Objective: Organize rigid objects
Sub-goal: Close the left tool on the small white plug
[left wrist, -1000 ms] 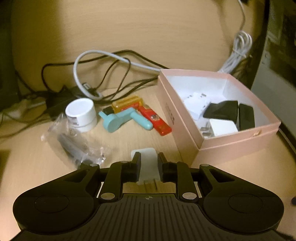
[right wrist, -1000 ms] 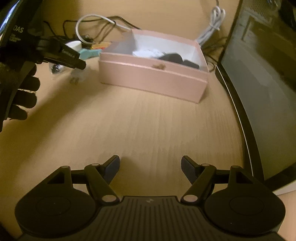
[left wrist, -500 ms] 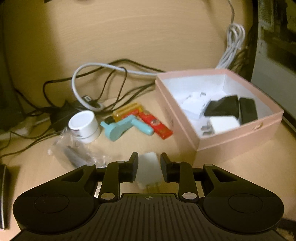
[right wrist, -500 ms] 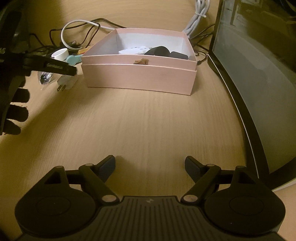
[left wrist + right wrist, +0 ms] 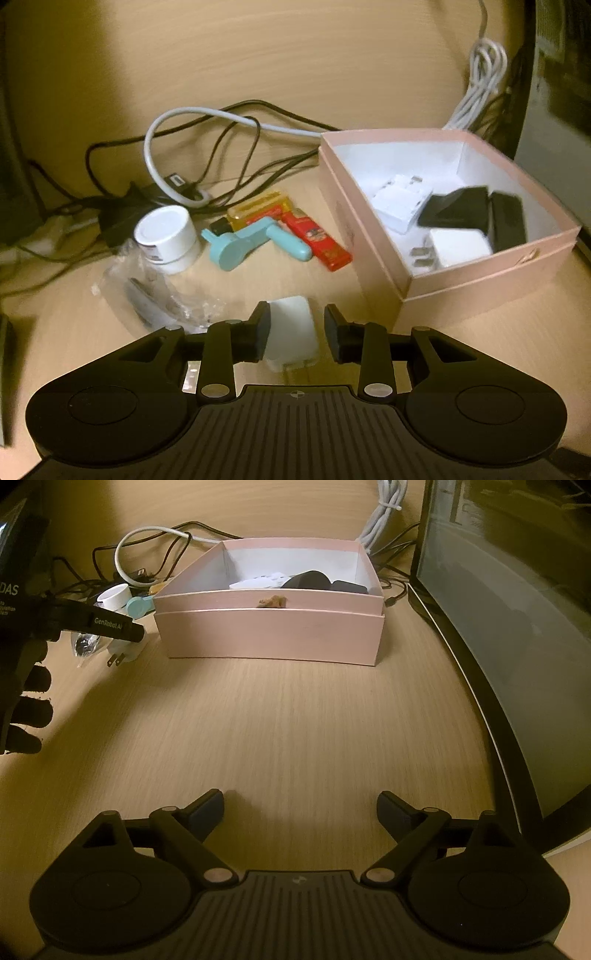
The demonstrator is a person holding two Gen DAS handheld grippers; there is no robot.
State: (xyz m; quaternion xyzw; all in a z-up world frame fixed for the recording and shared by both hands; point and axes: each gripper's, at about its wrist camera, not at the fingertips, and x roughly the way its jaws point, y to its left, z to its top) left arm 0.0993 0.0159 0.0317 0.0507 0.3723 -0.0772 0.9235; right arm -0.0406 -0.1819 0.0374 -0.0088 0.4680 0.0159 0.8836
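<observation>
My left gripper (image 5: pixel 295 325) is open around a white plug adapter (image 5: pixel 291 332) that lies on the wooden desk, prongs toward me; the left pad touches it and a gap shows on the right. The adapter also shows in the right wrist view (image 5: pixel 123 651) under the left gripper (image 5: pixel 135 631). A pink box (image 5: pixel 480 284) to the right holds white and black chargers. A white jar (image 5: pixel 166 236), a teal tool (image 5: pixel 243 247) and a red item (image 5: pixel 317 240) lie left of the box. My right gripper (image 5: pixel 301 812) is open and empty over bare desk, well in front of the box (image 5: pixel 269 638).
Tangled black and grey cables (image 5: pixel 207 147) lie behind the small items. A crumpled clear plastic bag (image 5: pixel 155 295) lies left of the adapter. A coiled white cable (image 5: pixel 480 81) and a dark monitor (image 5: pixel 517 609) stand at the right.
My left gripper's fingers have spread a little around the white adapter, which now rests on the desk. My right gripper has shifted so the box sits squarer and nearer ahead.
</observation>
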